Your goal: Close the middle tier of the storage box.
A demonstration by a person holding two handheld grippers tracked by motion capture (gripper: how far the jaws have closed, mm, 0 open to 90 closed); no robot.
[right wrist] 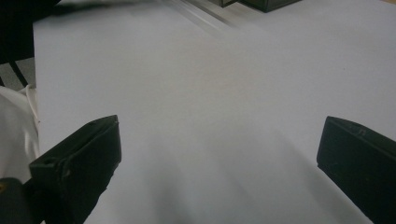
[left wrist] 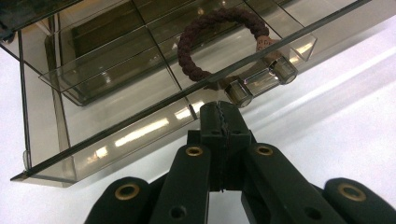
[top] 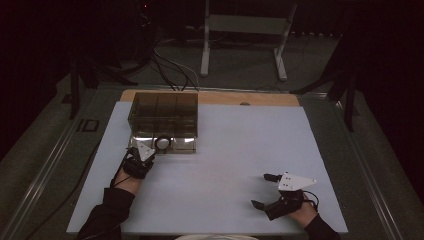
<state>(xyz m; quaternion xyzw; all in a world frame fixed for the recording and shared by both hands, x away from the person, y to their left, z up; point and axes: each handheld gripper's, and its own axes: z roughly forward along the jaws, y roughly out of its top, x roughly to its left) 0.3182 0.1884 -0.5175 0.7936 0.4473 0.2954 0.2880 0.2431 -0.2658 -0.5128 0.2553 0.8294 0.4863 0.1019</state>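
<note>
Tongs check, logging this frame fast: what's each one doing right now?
Left tongs: closed, holding nothing, tips just short of the drawer knob on the clear box.
Right tongs: open, holding nothing, over the white table.

White table top, wooden strip at far edge, smoky clear drawer box (1 drawer pulled out) on far-left part

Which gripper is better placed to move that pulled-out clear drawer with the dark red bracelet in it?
Left, likely. The left gripper, jaws closed, sits right at the clear plastic drawer holding the dark red braided bracelet. The right gripper rests open, far off on the white table.
</note>
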